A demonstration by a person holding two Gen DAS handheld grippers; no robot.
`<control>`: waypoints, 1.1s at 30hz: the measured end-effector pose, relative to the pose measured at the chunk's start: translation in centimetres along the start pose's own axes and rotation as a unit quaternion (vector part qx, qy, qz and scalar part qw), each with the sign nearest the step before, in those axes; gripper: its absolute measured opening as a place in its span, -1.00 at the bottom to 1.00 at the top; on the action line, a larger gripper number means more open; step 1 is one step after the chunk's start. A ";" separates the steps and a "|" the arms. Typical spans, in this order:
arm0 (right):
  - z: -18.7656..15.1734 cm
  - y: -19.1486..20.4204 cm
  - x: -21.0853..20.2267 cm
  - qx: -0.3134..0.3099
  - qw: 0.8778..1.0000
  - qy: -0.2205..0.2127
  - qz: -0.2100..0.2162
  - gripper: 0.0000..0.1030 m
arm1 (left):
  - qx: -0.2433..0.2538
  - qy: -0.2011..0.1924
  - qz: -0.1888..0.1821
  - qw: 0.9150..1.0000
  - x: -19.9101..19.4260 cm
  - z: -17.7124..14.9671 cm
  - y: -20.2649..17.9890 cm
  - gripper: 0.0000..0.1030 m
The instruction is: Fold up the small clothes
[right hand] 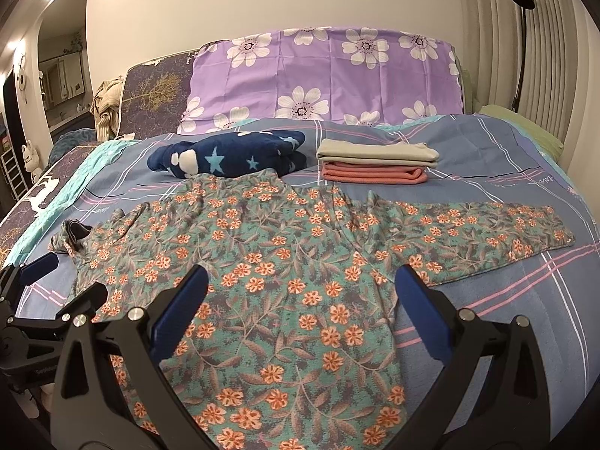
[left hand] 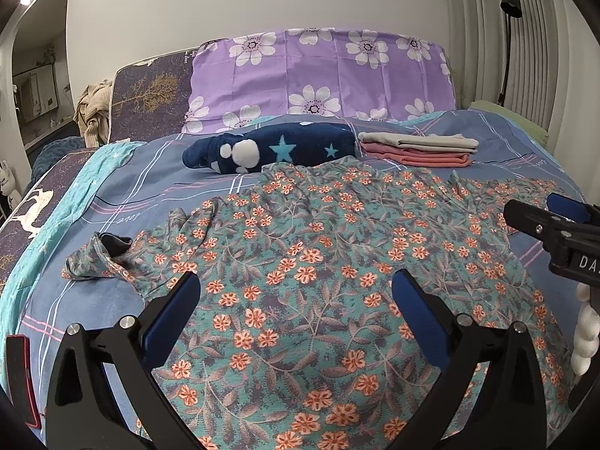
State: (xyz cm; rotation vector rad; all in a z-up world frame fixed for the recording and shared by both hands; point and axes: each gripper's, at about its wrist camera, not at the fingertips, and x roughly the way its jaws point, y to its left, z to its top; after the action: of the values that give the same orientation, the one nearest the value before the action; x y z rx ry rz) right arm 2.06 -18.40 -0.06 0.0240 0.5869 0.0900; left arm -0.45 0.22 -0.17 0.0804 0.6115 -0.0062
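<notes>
With both the left tool [left hand: 296, 292] and right tool [right hand: 302, 287] wide open and empty above the floral shirt [right hand: 262, 262], pinch each sleeve end first and fold inward evenly.

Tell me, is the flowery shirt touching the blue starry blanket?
Touching. In the right wrist view the flowery shirt's top edge lies up against the blue starry blanket, with no bedsheet showing between them.

White letters "DA" on the right tool [left hand: 551, 221]; blurred cursive script on the bedsheet [right hand: 525, 157], unreadable.
</notes>
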 end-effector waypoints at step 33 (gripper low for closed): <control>-0.6 5.7 0.0 -0.057 0.998 0.000 0.034 0.96 | -0.012 0.012 0.046 0.999 -0.3 -1.6 3.5 0.97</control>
State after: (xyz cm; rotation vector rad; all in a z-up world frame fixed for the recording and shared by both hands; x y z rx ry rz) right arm 1.28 -12.76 -0.29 -0.0668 0.5797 0.1888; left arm -1.45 3.79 -1.04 0.0849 0.6320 0.0907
